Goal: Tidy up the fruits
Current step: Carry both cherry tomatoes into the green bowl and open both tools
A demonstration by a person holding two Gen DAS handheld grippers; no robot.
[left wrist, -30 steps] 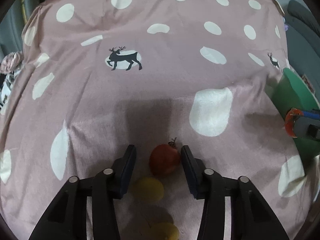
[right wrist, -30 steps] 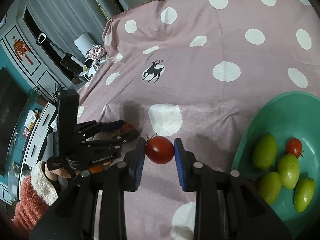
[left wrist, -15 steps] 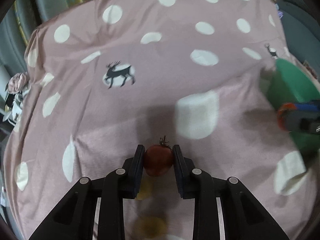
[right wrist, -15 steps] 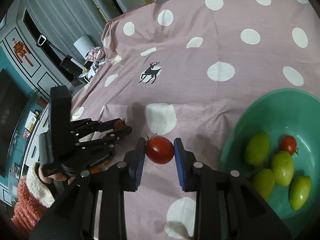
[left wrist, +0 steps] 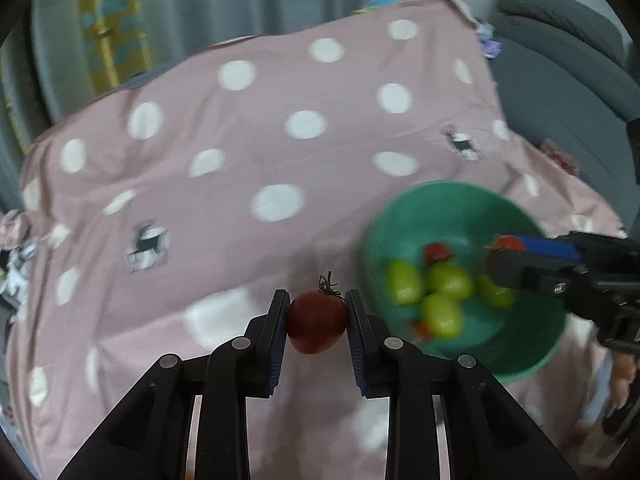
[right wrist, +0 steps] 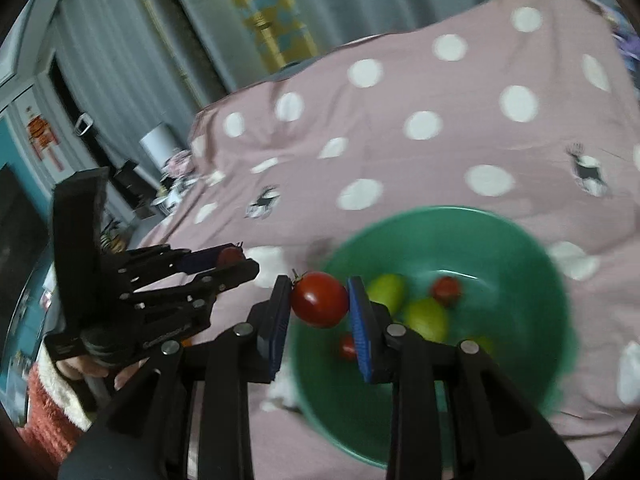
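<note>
My left gripper (left wrist: 317, 322) is shut on a dark red tomato (left wrist: 316, 326) with a green stem, held above the pink cloth, left of the green bowl (left wrist: 384, 232). My right gripper (right wrist: 319, 300) is shut on a bright red tomato (right wrist: 319, 299) and hangs over the left rim of the green bowl (right wrist: 520, 248). The bowl holds several green fruits (right wrist: 426, 318) and small red tomatoes (right wrist: 446, 289). The left gripper (right wrist: 234, 262) also shows in the right wrist view, left of the bowl. The right gripper (left wrist: 504, 250) shows over the bowl in the left wrist view.
A pink cloth with white dots and deer prints (left wrist: 240, 140) covers the table. A grey chair (left wrist: 568, 64) stands at the far right. Curtains and a yellow strip (right wrist: 264, 12) are behind. Cluttered shelves (right wrist: 160, 176) are at the left.
Both grippers have risen and swung right with their tomatoes. The left gripper closed on its tomato a second ago. The right gripper now hangs over the bowl's rim.
</note>
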